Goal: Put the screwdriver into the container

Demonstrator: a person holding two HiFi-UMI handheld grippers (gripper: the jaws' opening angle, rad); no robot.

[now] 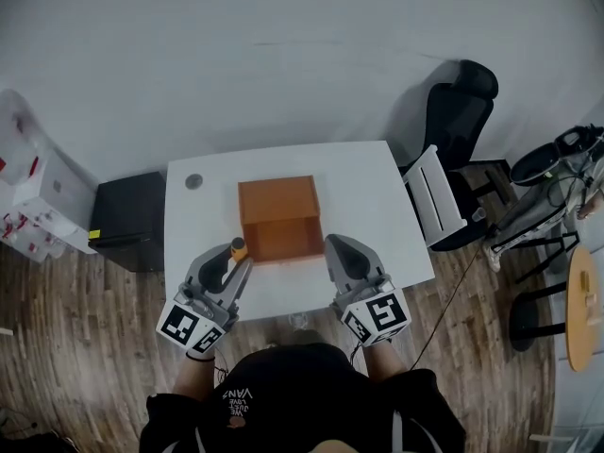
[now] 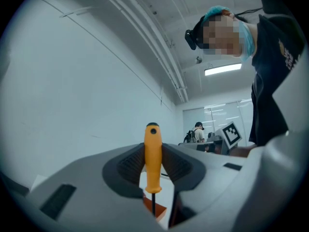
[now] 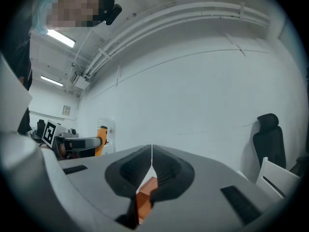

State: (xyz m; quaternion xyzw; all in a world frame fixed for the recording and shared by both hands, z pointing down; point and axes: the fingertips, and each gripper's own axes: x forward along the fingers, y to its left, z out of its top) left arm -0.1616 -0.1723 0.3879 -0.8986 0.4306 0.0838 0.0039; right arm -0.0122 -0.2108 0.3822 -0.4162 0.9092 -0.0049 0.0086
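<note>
Left gripper (image 2: pixel 153 151) clamped on screwdriver (image 2: pixel 153 163) handle, upright, near the container's (image 1: pixel 279 217) front-left corner. Right gripper (image 3: pixel 151 153) closed, empty. Risk: shaft tip catches the container wall, pivots in the pads, and drops onto the worktop (image 1: pixel 377 192).

head view looks steeply down from over the person onto the white table (image 1: pixel 377 173), with the orange container (image 1: pixel 279 217) central. each gripper view rides close behind its jaws, facing roughly level toward the wall. both share the container's edge at 6 o'clock. the right gripper view catches the left gripper (image 3: pixel 96 143) at 9 o'clock.
</note>
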